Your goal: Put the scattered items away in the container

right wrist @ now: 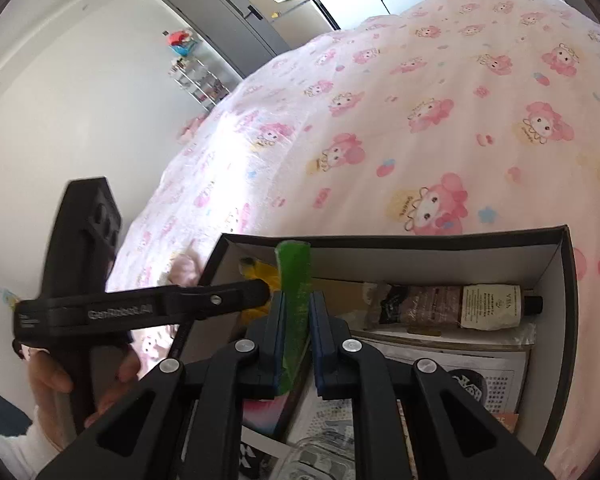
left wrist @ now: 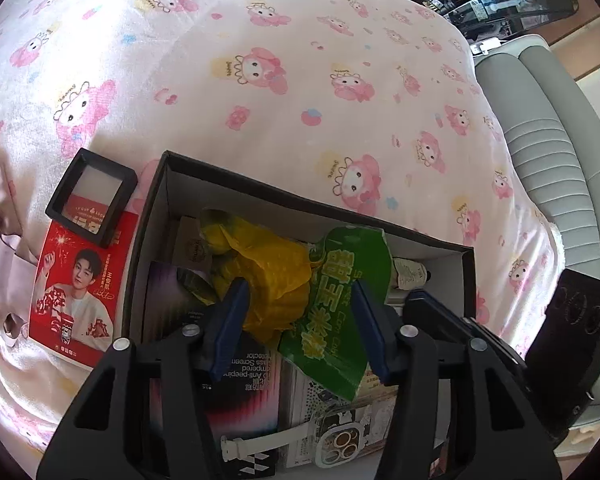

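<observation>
Blue pads point(left wrist: 230, 320) of the left tool point(left wrist: 298, 316) are seen spread wide over the box point(left wrist: 156, 208), with nothing held between them; a yellow bag point(left wrist: 268, 276) lies under the gap. Just to the right of that bag, a green packet point(left wrist: 340, 308) is gripped edge-on by the right tool point(right wrist: 298, 320), whose pads point(right wrist: 279, 336) are drawn close, the left pad pressed to the packet while a thin gap is left at the right pad. The packet is held upright above the box interior, its top standing up against the far wall in the right view. Inside the box, a tube point(right wrist: 452, 306) is laid along the far wall, and a watch point(left wrist: 332, 440) with a white strap is rested on printed cartons at the near end. The box is set on a bed point(left wrist: 300, 80) covered in a pink cartoon print. Left of the box, a red card point(left wrist: 76, 280) is laid flat on the bed, and a black frame point(left wrist: 92, 196) is placed overlapping its upper edge. A grey headboard point(left wrist: 548, 140) is seen at the right.
</observation>
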A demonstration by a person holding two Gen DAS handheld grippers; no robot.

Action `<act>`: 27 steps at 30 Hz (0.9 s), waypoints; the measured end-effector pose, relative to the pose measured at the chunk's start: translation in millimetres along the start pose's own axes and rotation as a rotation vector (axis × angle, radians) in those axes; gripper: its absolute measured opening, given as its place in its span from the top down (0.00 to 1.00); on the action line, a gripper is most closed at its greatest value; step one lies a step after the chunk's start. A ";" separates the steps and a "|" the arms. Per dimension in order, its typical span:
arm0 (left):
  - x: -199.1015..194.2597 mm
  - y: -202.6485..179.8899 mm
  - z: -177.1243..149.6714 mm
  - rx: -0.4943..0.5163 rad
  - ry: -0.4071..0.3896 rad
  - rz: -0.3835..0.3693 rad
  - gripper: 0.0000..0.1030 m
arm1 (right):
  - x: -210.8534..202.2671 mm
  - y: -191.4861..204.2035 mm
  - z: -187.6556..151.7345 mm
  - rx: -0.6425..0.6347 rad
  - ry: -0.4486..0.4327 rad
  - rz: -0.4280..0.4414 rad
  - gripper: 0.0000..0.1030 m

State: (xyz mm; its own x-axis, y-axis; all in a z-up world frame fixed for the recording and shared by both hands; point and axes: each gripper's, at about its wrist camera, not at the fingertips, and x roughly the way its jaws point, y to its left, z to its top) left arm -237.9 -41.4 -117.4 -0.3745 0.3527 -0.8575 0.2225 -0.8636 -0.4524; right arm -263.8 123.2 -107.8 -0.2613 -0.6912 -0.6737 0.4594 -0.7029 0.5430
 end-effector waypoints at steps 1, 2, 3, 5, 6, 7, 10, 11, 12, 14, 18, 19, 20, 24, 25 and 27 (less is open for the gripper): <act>0.3 -0.5 -0.2 0.000 0.009 -0.017 0.55 | 3.3 -2.5 -3.4 0.003 0.021 -0.025 0.91; 0.2 0.5 -0.5 -0.008 0.015 -0.031 0.55 | 10.2 -3.8 -5.3 0.003 0.049 -0.050 0.91; 0.4 1.8 -0.3 -0.015 0.021 -0.043 0.55 | 15.8 -4.7 -7.1 -0.003 0.071 -0.067 0.91; 0.9 5.2 0.3 -0.033 0.030 -0.059 0.55 | 28.7 -3.9 -9.6 -0.009 0.113 -0.071 0.91; 0.3 6.4 0.5 -0.040 0.027 -0.060 0.55 | 34.7 -2.5 -10.8 -0.008 0.130 -0.051 0.91; -2.2 7.9 0.8 -0.049 0.014 -0.055 0.56 | 41.0 0.2 -10.9 -0.006 0.142 -0.030 0.91; -16.7 8.9 2.4 -0.042 -0.070 0.003 0.56 | 54.9 15.4 -7.1 -0.049 0.163 -0.004 0.91; -21.6 8.3 2.9 -0.037 -0.096 0.016 0.56 | 57.1 19.7 -5.5 -0.064 0.162 0.013 0.91; -23.7 8.9 4.0 -0.032 -0.108 0.021 0.56 | 57.7 21.8 -5.0 -0.061 0.158 0.034 0.91; -25.0 9.6 4.7 -0.034 -0.103 -0.019 0.56 | 51.8 20.1 -6.5 -0.056 0.143 0.024 0.91; -18.6 11.3 5.1 -0.053 -0.054 -0.124 0.56 | 24.8 -1.1 -9.1 0.022 0.093 -0.022 0.91; -15.3 10.7 5.5 -0.052 -0.034 -0.147 0.56 | 16.6 -5.1 -9.3 0.040 0.076 -0.026 0.91; -11.9 9.3 5.2 -0.058 -0.018 -0.152 0.56 | 7.0 -8.0 -9.4 0.053 0.059 -0.037 0.91; -7.8 4.9 3.9 -0.078 0.010 -0.172 0.56 | -33.9 -1.9 -9.9 0.027 -0.011 -0.107 0.91; -12.9 -0.2 2.2 -0.055 0.002 -0.174 0.55 | -42.6 3.3 -11.4 0.014 -0.024 -0.129 0.91; -27.4 -15.6 -7.1 0.029 -0.016 -0.173 0.53 | -61.1 16.8 -18.1 -0.004 -0.049 -0.144 0.90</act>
State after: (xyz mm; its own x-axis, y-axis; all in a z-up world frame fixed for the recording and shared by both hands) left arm -224.7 -35.0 -88.6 -0.4194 0.4914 -0.7633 0.1278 -0.8005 -0.5855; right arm -224.8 156.6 -66.6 -0.3655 -0.5910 -0.7191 0.4175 -0.7946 0.4408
